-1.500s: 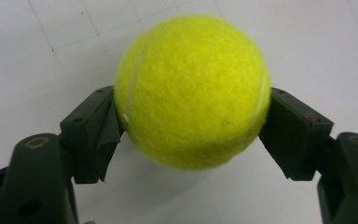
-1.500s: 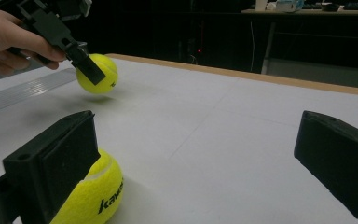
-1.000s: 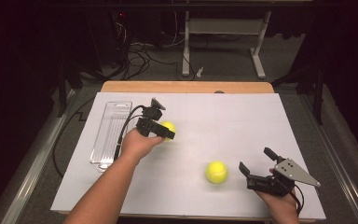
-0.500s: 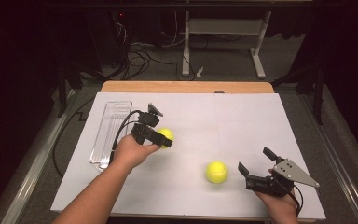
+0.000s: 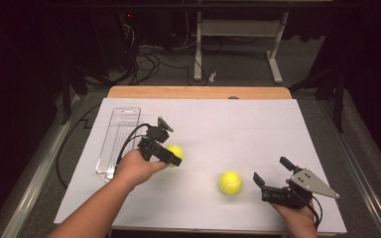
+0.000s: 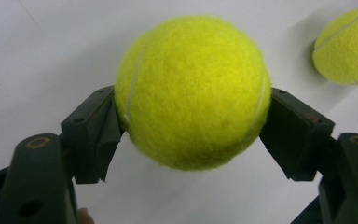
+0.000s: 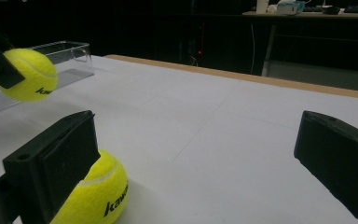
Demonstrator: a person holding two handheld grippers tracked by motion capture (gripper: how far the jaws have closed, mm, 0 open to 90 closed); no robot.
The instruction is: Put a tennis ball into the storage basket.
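Tennis ball [image 6: 191,91]: clamped between my left fingers [image 6: 93,130], lifted off the white worktop [image 5: 228,129], just right of the clear tray [image 5: 119,141]. Second tennis ball [image 5: 230,182]: lying on the worktop, just left of my right gripper [image 5: 272,173], whose fingers stand wide and hold nothing.

Dark room, grey floor [image 5: 297,74], white desk frame [image 5: 238,29], cables [image 5: 149,54]
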